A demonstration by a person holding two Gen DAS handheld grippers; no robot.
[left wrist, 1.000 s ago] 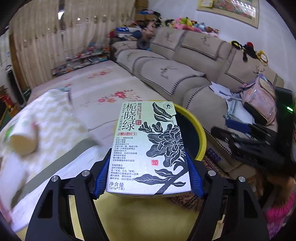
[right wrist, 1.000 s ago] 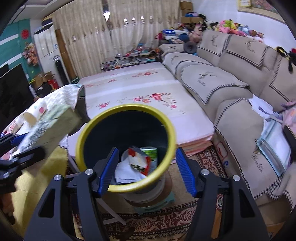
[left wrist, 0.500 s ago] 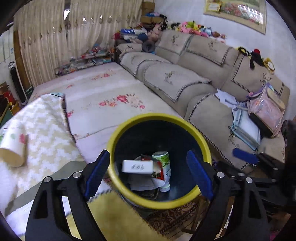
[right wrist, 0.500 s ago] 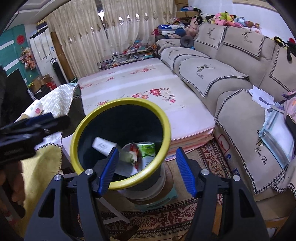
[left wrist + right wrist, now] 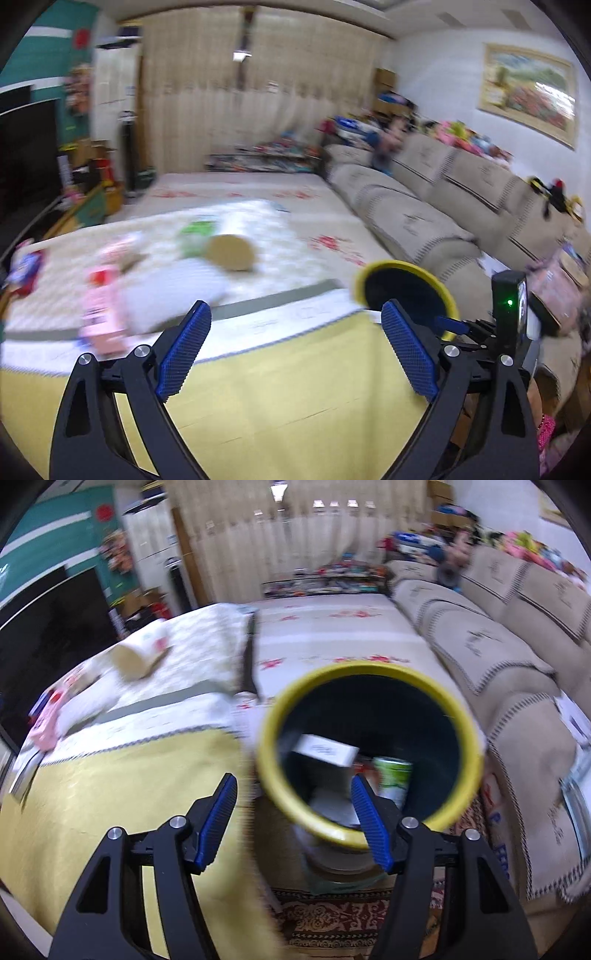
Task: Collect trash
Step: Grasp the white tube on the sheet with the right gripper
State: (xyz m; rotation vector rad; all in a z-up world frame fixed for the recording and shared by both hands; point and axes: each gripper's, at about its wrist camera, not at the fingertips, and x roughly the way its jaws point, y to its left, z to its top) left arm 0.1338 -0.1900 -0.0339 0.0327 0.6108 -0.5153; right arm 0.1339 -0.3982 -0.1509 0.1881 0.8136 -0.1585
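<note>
Left gripper (image 5: pixel 295 345) jaws spread, nothing between; pink carton (image 5: pixel 101 314) lay beyond its left jaw. Right gripper (image 5: pixel 293 821) jaws spread, nothing held. Bin (image 5: pixel 461 734) sat just past its right jaw, white box (image 5: pixel 327 749) inside.

Left hand-held gripper (image 5: pixel 295 343): black frame, blue textured pads. Right hand-held gripper (image 5: pixel 293 821): same colours. Bin (image 5: pixel 461 723), centre right: yellow rim, dark interior, holding a white box (image 5: pixel 327 749) and a green-and-white can (image 5: pixel 392 779). Tablecloth (image 5: pixel 110 794), lower left: yellow, with a white patterned band above. Sofa (image 5: pixel 491 657), right: beige with dark stitched borders.
</note>
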